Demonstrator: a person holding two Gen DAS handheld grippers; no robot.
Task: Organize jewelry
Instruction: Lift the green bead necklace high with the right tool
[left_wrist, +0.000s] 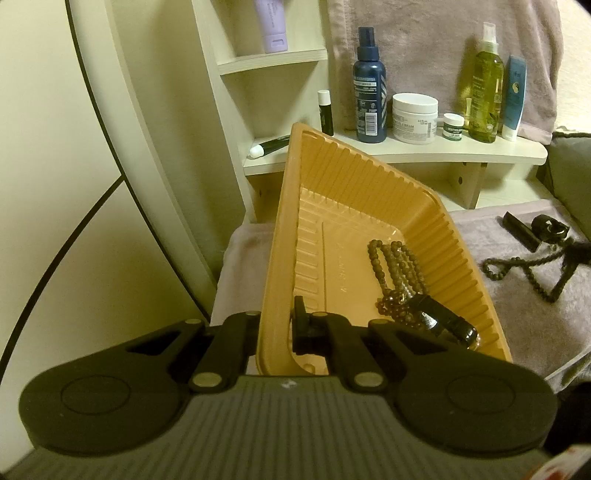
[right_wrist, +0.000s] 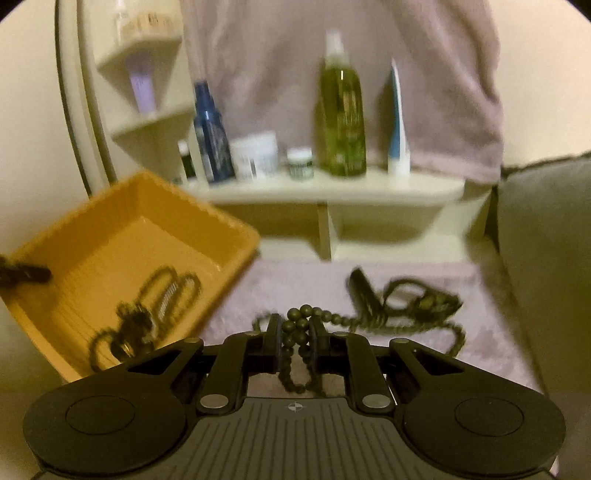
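Note:
An orange plastic tray (left_wrist: 354, 173) is tilted up, with my left gripper (left_wrist: 277, 325) shut on its near wall. Inside it lie a brown bead string (left_wrist: 391, 258) and a dark bracelet with a black clasp (left_wrist: 439, 321). In the right wrist view the tray (right_wrist: 122, 206) sits at the left. My right gripper (right_wrist: 297, 336) is shut on a dark bead necklace (right_wrist: 301, 317), whose strand trails right across the towel to a black tasselled piece (right_wrist: 424, 299). The same necklace (left_wrist: 517, 266) lies right of the tray in the left wrist view.
A pale pink towel (right_wrist: 406, 354) covers the surface. Behind stands a cream shelf (left_wrist: 406, 151) with a blue spray bottle (left_wrist: 369, 85), a white cream jar (left_wrist: 413, 118), a small jar (left_wrist: 452, 125), a green oil bottle (left_wrist: 482, 85) and a tube (left_wrist: 513, 96). A grey cushion (right_wrist: 546, 240) sits right.

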